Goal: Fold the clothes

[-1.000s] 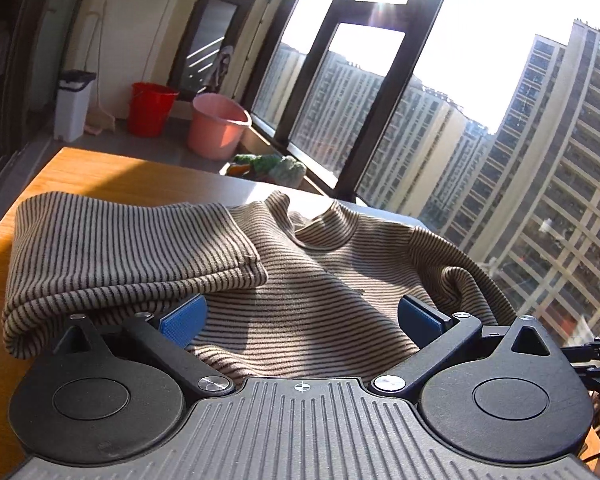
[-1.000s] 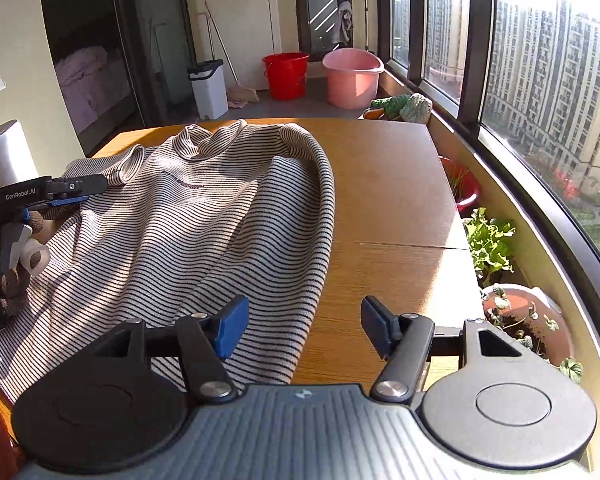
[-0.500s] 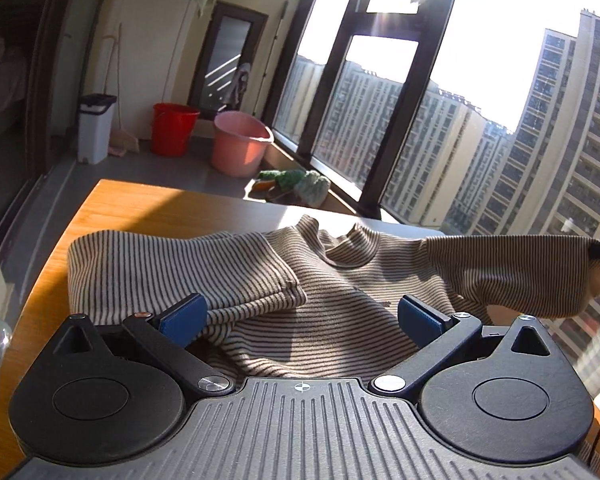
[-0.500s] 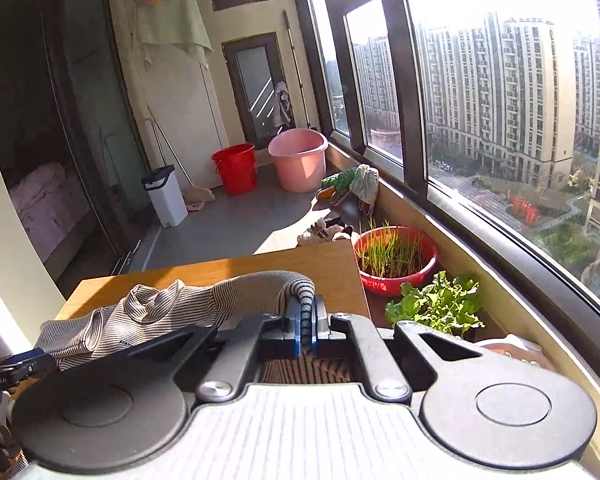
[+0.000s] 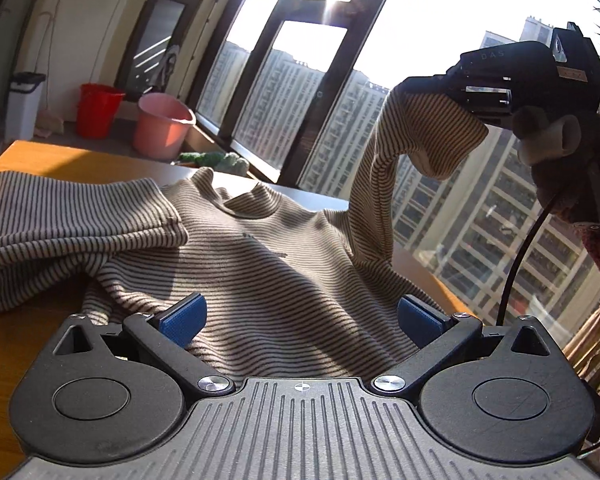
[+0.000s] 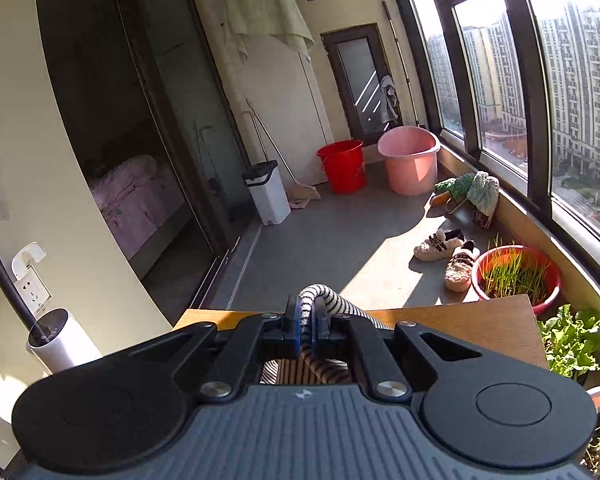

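Observation:
A brown-and-cream striped sweater (image 5: 260, 264) lies spread on the wooden table (image 5: 40, 156), neck toward the windows. Its left sleeve (image 5: 72, 216) is folded across the chest. My left gripper (image 5: 300, 314) hovers open just over the hem, blue pads wide apart with nothing pinched. My right gripper (image 5: 488, 100) is high at the right, shut on the right sleeve (image 5: 392, 152), which rises in an arch from the shoulder. In the right wrist view the striped sleeve (image 6: 320, 300) is clamped between the gripper's (image 6: 307, 316) blue pads.
A red bucket (image 6: 342, 164), pink tub (image 6: 410, 158) and white bin (image 6: 266, 192) stand on the balcony floor beyond the table. A potted grass bowl (image 6: 516, 276), leafy plants (image 6: 568, 340) and slippers (image 6: 448, 252) line the window side. A white cylinder (image 6: 60, 340) stands at the left.
My right gripper closed on the sleeve's end and lifted it up off the table. The left gripper shifted slightly over the hem and stayed open.

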`<control>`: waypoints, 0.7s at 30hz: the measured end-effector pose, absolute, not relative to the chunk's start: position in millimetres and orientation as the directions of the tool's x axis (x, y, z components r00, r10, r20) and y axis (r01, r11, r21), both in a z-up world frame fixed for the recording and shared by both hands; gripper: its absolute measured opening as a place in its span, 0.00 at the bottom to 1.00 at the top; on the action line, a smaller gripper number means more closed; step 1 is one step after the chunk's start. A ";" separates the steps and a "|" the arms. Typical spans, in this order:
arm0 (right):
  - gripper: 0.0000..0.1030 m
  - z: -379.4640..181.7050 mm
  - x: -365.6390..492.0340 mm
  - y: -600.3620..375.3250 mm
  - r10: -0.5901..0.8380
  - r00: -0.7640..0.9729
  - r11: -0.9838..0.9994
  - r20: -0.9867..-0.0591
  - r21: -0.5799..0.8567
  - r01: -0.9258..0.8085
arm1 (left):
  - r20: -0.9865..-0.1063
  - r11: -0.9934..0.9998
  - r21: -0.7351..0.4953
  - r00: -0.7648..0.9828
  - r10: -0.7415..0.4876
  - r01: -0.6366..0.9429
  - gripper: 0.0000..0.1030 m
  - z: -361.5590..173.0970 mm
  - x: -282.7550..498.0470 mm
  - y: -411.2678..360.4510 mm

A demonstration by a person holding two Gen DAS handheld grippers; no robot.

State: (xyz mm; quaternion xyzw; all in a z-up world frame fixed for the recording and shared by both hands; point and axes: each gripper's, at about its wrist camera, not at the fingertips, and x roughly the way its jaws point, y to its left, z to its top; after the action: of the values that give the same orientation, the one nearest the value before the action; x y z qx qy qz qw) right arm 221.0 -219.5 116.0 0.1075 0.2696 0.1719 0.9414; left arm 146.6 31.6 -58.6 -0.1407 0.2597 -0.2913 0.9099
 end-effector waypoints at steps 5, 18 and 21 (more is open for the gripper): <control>0.08 104.6 252.7 -179.9 0.417 0.769 0.903 -0.484 0.321 -0.287 | -0.393 0.786 -0.435 0.693 -0.604 0.439 1.00 -61.0 149.3 35.9; 0.29 59.3 201.1 -188.1 0.221 0.831 0.953 -0.510 -0.067 -0.295 | -0.455 0.788 -0.480 0.659 -0.599 0.385 1.00 -68.4 160.3 41.0; 0.33 23.2 181.4 -176.2 0.161 0.816 0.904 -0.555 -0.248 -0.347 | -0.462 0.789 -0.483 0.655 -0.598 0.381 1.00 -68.7 161.5 42.3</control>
State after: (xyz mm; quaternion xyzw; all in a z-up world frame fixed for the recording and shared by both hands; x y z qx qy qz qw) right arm 181.4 -176.2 23.2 -0.1715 0.2713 0.1355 0.9374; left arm 161.5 42.3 -68.7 -0.1745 0.3122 -0.2741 0.8927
